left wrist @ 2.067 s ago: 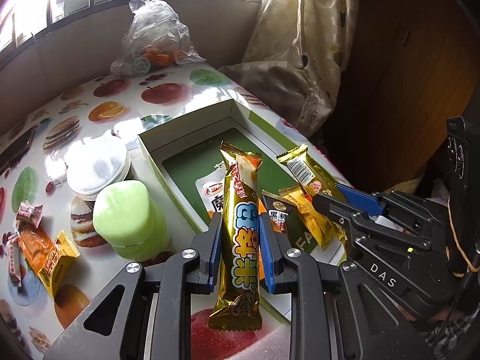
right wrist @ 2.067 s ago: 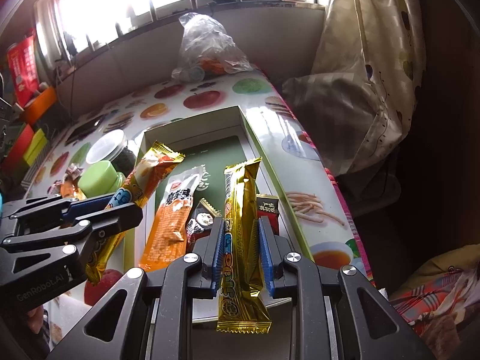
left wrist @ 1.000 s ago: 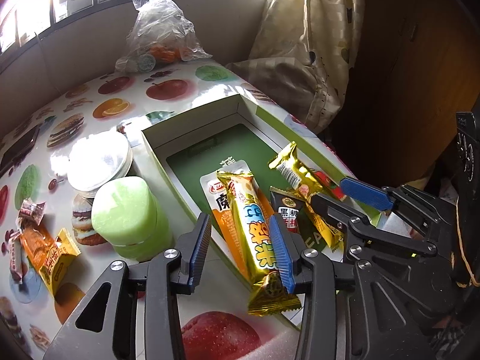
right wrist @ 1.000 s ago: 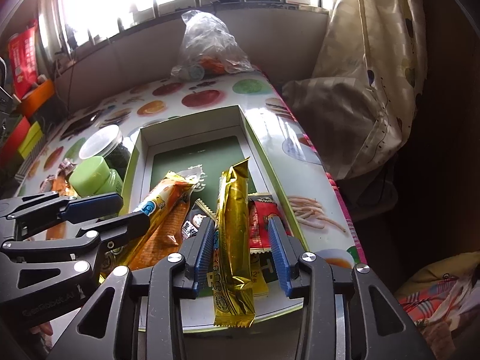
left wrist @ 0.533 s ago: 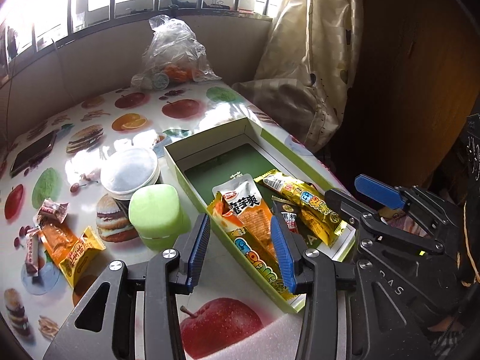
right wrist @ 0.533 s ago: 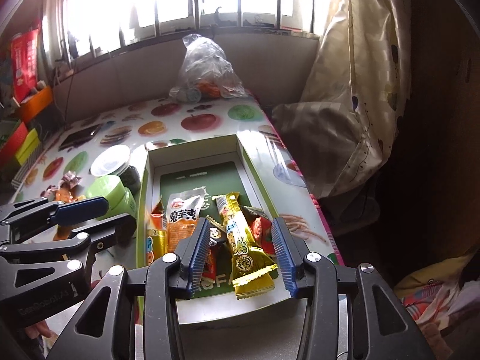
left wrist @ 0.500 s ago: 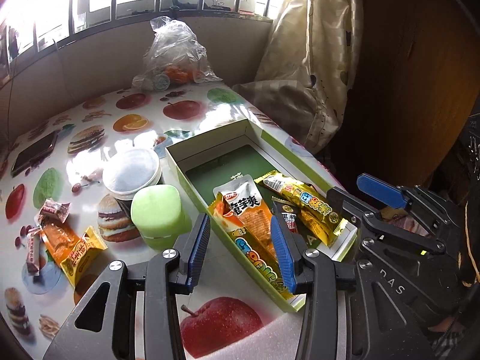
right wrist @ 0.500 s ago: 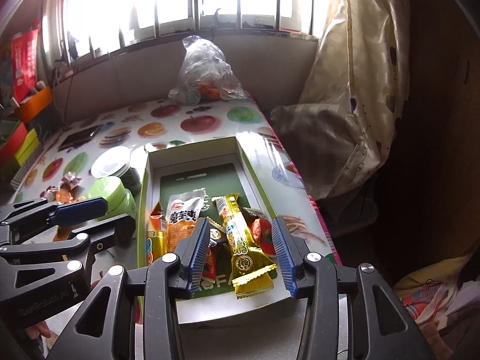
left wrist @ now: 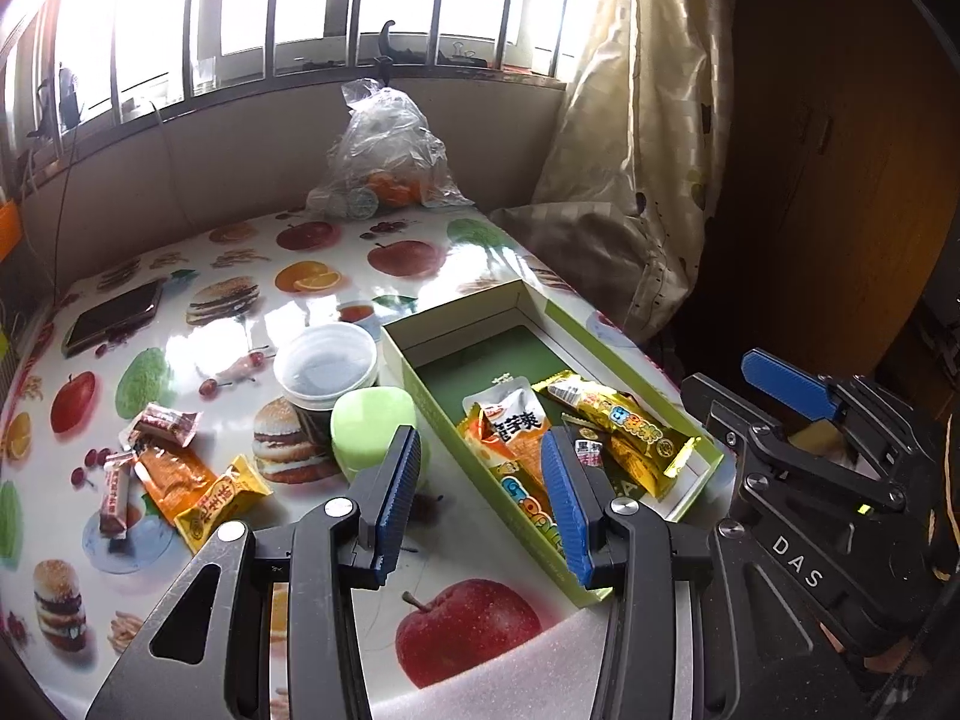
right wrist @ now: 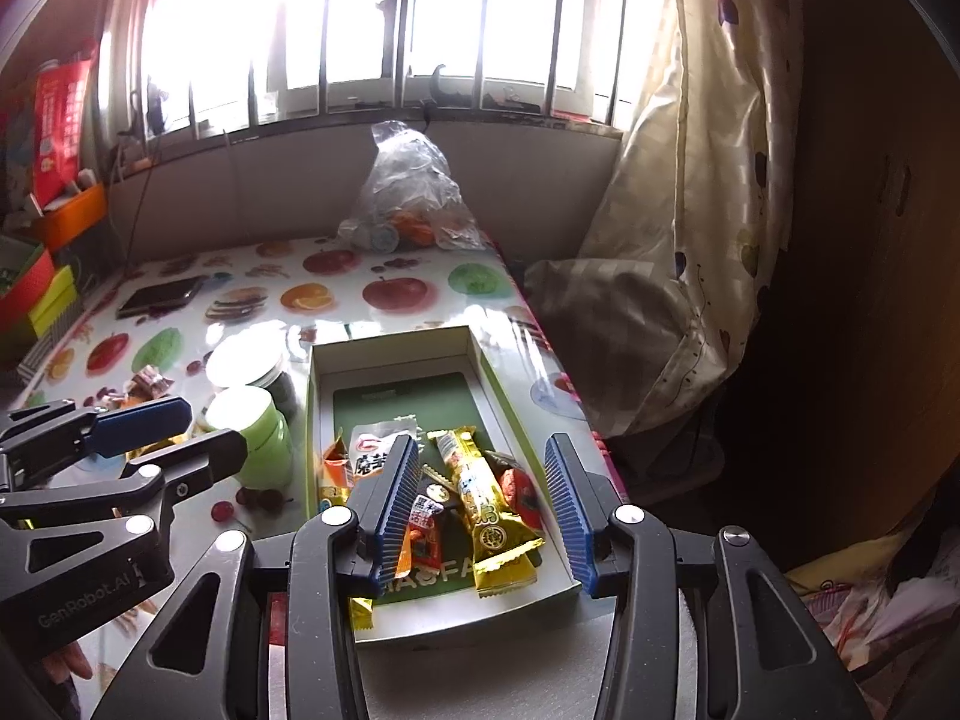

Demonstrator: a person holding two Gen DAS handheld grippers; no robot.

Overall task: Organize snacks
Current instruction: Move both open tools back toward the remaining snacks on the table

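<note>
Both my left gripper (left wrist: 480,501) and right gripper (right wrist: 483,507) hang empty with jaws apart above the box (left wrist: 606,327), where several snacks (right wrist: 480,492) lie, leaving loose packets (left wrist: 180,474) on the table.

Barred window (left wrist: 336,12) spans the back wall; strong daylight, panes blown out white. Plain beige wall panel (left wrist: 240,144) below the sill. Cream curtain (left wrist: 648,120) with small dark motifs hangs at the right, lower end bunched against the table edge. Dark brown wooden cabinet (left wrist: 840,180) fills the right side, in shadow. Table covered with glossy oilcloth (left wrist: 180,324) printed with apples, oranges and burgers; glare patches on it. Right wrist view: red and orange boxes (right wrist: 54,138) stacked at far left
</note>
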